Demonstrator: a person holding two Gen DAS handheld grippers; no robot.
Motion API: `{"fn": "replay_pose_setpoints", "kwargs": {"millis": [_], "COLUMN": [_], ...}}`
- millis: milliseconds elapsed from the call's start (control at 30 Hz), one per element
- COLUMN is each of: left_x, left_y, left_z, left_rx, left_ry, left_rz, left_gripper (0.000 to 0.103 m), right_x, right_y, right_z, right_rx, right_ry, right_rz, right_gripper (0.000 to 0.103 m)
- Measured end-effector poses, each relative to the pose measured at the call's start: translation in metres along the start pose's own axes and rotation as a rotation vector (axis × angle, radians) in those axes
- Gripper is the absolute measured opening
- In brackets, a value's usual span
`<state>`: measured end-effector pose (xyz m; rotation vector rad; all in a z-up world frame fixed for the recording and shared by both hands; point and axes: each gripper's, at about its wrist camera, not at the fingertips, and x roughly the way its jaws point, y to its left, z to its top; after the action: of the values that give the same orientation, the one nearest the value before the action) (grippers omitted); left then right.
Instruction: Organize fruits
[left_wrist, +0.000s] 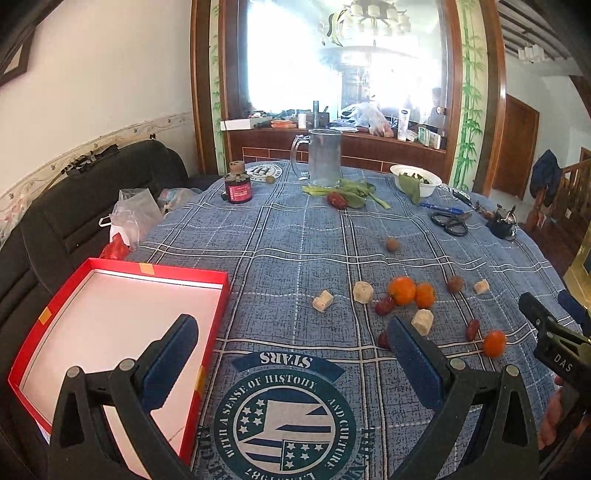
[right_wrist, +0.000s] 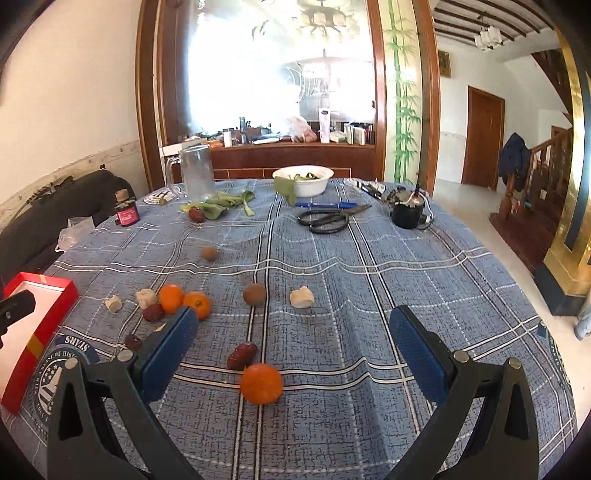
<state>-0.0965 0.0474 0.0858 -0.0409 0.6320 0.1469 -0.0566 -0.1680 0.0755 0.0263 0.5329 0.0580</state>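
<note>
A red box (left_wrist: 122, 295) with a white inside lies open at the table's left edge, its corner also in the right wrist view as the red box (right_wrist: 40, 306). My left gripper (left_wrist: 291, 343) is open, its left finger over the box. Two tangerines (left_wrist: 402, 290) sit mid-table among red dates (left_wrist: 385, 305), brown longans (left_wrist: 455, 284) and pale chunks (left_wrist: 363, 291). My right gripper (right_wrist: 295, 332) hangs open and holds nothing, with a tangerine (right_wrist: 261, 383) and a date (right_wrist: 242, 355) lying between its fingers on the cloth. Its body shows as the right gripper (left_wrist: 554, 332) at the left view's edge.
A blue plaid cloth (right_wrist: 369, 280) covers the round table. At the back stand a glass mug (left_wrist: 324, 157), a dark bottle (left_wrist: 239, 184), greens (left_wrist: 351, 192), a white bowl (right_wrist: 303, 180), scissors (right_wrist: 327, 220) and a black cup (right_wrist: 407, 213). A black sofa (left_wrist: 110, 192) is left.
</note>
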Motion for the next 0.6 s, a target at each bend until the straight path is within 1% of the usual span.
{"fn": "replay_pose_setpoints", "kwargs": {"millis": [300,600], "left_x": [0.0016,0.0062], "left_y": [0.001,0.0003], "left_z": [-0.0002,-0.0009], "left_rx": [-0.002,-0.001], "left_ry": [0.005,0.019], "left_rz": [0.011,0.019], "left_gripper": [0.102,0.102], "right_x": [0.0018,-0.001], "right_y": [-0.0005,-0.0008], "right_z": [-0.0006,-0.0012], "right_rx": [0.0,0.005], "right_ry": [0.02,0.015], "right_rz": [0.002,0.019], "right_gripper": [0.103,0.103]}}
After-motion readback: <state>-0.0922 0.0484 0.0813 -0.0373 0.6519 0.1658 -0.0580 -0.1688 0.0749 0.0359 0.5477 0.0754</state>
